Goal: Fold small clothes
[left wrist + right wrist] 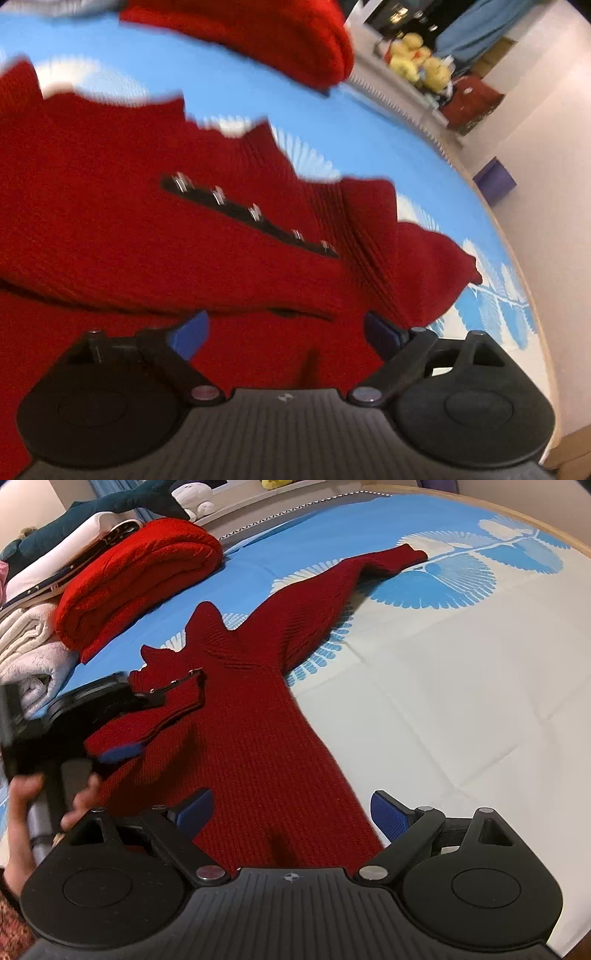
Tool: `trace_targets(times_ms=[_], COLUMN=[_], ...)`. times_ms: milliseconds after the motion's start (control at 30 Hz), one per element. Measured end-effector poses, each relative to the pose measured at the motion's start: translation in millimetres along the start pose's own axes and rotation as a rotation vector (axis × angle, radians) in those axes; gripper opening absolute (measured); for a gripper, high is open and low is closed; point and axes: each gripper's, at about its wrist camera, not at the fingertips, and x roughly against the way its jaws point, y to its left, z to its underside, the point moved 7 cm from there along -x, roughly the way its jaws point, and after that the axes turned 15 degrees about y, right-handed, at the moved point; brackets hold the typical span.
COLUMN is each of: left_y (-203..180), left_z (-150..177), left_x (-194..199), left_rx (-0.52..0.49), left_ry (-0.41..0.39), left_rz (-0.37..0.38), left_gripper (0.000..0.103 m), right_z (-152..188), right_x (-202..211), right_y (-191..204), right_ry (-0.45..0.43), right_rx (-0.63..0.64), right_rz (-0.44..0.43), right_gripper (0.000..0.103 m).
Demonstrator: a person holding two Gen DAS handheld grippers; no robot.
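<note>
Red knit sweater [251,731]: dark red ribbed pullover lying flat on the blue-and-white bedspread [424,686], its body running toward the right gripper, one sleeve [354,576] stretched away toward the far edge of the spread; this is the garment to fold.
Folded-in part: the other side of the sweater, with a dark placket [251,214] of metal snaps, lies doubled over the body beside the neck; I judge it a first fold laid inward to narrow the garment.
Left gripper [122,734]: hovers over that folded part, beside the neck of the sweater; its jaws stand spread, and in its own wrist view nothing sits between the blue pads [188,334], only knit beneath them. Blur makes it unclear whether a fingertip brushes the fabric.
Left hand [22,812]: wraps the handle, with the tool angled down at the sweater.
Right gripper [291,816]: poised over the lower body of the sweater, at the hem end nearest the camera, tilted downward; jaws spread wide, straddling the knit without pinching it.
Reason for pose: both tools sit open over the sweater, probably readying the next grasp, the outstretched sleeve being the likely candidate.
Finished pile: a brighter red folded knit [136,579] rests beyond the sweater's neck, beside stacked pale clothes [29,653], apparently done items kept clear of the working area.
Progress: early to middle, by my judgement.
</note>
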Motion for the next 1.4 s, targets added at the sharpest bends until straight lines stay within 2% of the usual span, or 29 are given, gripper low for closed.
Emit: trace_targets(times_ms=[100,200,267,333,433,500,600,733,767,833,900,933,967,1000,1033,1067,1100,1200,1300,1333,1367,1400], left_y=[21,65,80,77,48,27,-2,-19,-22,-26,-26,-24,-23,-26,-31,-29,-29,-45,-70,-75,-76,-72], left_z=[-2,-8,-14,-20,-28,-32,-37,-25,-25,-24,-28,-31,-34,-39,-48,-53,-58,-64,-54,-49,-43,-38], left_x=[32,77,93,95,70,42,2,-52,-65,-78,-82,-83,-79,-75,-72,-66,-56,-24,-20,-28,-39,-51], left_rx=[-0.061,-0.033,-0.025,-0.061,-0.143,-0.177,-0.250,-0.353,-0.367,-0.410,-0.395,-0.364,-0.357,-0.365,-0.354,-0.323,-0.293,-0.300,-0.367,-0.401,-0.428,-0.440], left_ry=[-0.074,-0.199,-0.246,-0.203,-0.052,0.019,0.050,0.125,0.141,0.123,0.100,0.087,0.060,0.038,0.041,0.035,0.003,-0.103,-0.105,-0.091,-0.059,-0.021], left_rz=[-0.116,-0.267,-0.328,-0.319,-0.172,-0.128,-0.184,-0.309,-0.342,-0.397,-0.414,-0.408,-0.412,-0.416,-0.404,-0.386,-0.352,-0.262,-0.206,-0.218,-0.257,-0.305], left_gripper=[0.094,0.094,0.094,0.094,0.095,0.095,0.095,0.095,0.099,0.103,0.103,0.091,0.062,0.042,0.014,0.012,0.011,0.011,0.012,0.019,0.040,0.053], right_z=[-1,0,0,1,2,4,4,1,0,0,0,0,1,1,1,2,2,3,2,2,2,3], right_x=[3,5,3,1,-1,0,1,1,2,4,6,8,9,11,13,14,16,18,18,18,17,17], right_y=[-3,-2,-1,3,12,20,22,14,12,8,6,6,6,6,5,5,5,5,5,6,6,6], right_ry=[-0.003,-0.010,-0.008,0.008,0.018,0.010,0.001,0.011,0.011,0.009,0.007,0.006,0.005,0.003,0.000,-0.004,-0.008,-0.008,-0.004,-0.003,-0.001,0.002], right_rx=[-0.017,-0.013,-0.019,-0.030,-0.026,0.000,0.020,-0.010,-0.018,-0.023,-0.023,-0.023,-0.023,-0.022,-0.020,-0.017,-0.014,-0.018,-0.023,-0.021,-0.020,-0.020], right_rz=[-0.016,-0.023,-0.023,-0.038,-0.062,-0.058,-0.048,-0.053,-0.057,-0.062,-0.074,-0.082,-0.091,-0.099,-0.105,-0.109,-0.111,-0.126,-0.136,-0.134,-0.132,-0.132], right_gripper=[0.092,0.093,0.092,0.093,0.093,0.093,0.092,0.093,0.093,0.093,0.093,0.093,0.093,0.093,0.093,0.093,0.093,0.092,0.092,0.092,0.092,0.092])
